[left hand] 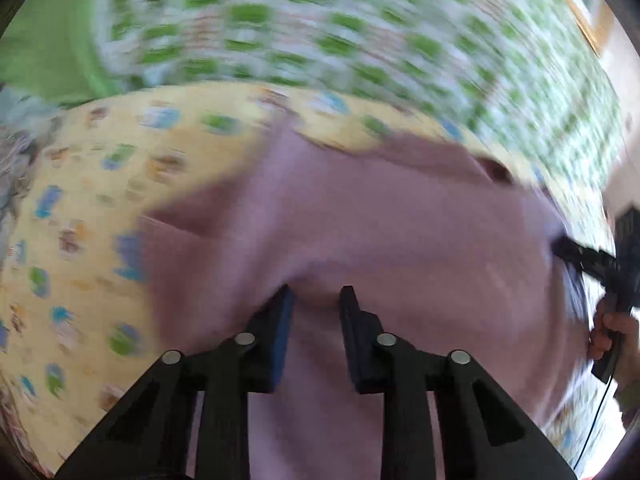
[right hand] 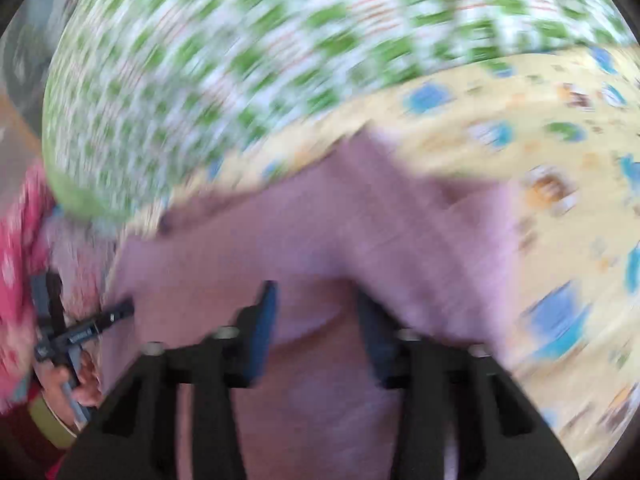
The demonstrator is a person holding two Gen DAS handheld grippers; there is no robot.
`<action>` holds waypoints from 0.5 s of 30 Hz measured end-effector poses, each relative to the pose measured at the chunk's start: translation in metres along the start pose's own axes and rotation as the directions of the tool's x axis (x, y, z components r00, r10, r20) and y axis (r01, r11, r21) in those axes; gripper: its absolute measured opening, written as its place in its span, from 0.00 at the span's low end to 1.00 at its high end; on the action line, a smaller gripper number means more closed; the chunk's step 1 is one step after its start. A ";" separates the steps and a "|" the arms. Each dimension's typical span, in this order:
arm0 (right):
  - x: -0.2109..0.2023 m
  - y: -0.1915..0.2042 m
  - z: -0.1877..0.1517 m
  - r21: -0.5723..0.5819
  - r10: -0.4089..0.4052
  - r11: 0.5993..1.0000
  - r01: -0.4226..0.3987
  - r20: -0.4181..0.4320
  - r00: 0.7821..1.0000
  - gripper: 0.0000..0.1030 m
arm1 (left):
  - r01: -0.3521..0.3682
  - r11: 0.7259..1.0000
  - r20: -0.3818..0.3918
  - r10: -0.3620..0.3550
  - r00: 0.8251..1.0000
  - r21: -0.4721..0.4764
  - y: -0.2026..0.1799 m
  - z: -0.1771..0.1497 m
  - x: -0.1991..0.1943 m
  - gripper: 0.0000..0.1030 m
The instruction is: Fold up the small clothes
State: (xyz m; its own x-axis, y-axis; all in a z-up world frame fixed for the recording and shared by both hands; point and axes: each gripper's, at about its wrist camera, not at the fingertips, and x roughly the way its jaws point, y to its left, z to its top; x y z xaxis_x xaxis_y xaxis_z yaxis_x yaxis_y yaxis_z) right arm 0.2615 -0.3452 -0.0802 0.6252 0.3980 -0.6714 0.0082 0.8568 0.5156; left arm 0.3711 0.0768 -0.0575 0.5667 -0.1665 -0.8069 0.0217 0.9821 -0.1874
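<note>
At the lower centre of both blurred views, your left gripper [left hand: 316, 294] and right gripper [right hand: 316, 292] show fingers apart over the pink garment [left hand: 380, 220]; whether they pinch its fabric you cannot tell.

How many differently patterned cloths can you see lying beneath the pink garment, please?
2: a yellow cloth with blue and green prints directly under the pink garment, and a green-and-white patterned cloth beyond it. Motion blur may hide others.

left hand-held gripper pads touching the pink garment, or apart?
Cannot tell. In the left wrist view the left hand-held gripper has the pink garment bunched between its fingers, but motion blur hides whether the pads press it.
</note>
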 end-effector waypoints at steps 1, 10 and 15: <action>-0.004 -0.007 0.004 0.015 -0.019 1.000 0.019 0.020 1.000 0.26 | -0.007 1.000 0.007 0.007 1.000 -0.013 0.009 0.004 0.000 0.23; -0.019 0.004 0.002 0.100 -0.031 0.995 0.023 0.076 0.997 0.36 | -0.009 0.996 -0.001 0.009 1.000 -0.086 0.038 -0.006 -0.011 0.31; -0.036 0.037 -0.011 0.065 0.010 0.998 -0.014 0.074 0.997 0.46 | -0.038 0.993 0.020 0.041 0.999 -0.109 0.017 -0.020 -0.033 0.56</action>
State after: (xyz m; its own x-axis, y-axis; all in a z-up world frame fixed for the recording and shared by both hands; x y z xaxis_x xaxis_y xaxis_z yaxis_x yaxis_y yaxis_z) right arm 0.2308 -0.3244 -0.0424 0.6812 0.3809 -0.6252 0.0503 0.8276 0.5590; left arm 0.3357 0.0969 -0.0452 0.5838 -0.1246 -0.8023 -0.0896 0.9722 -0.2162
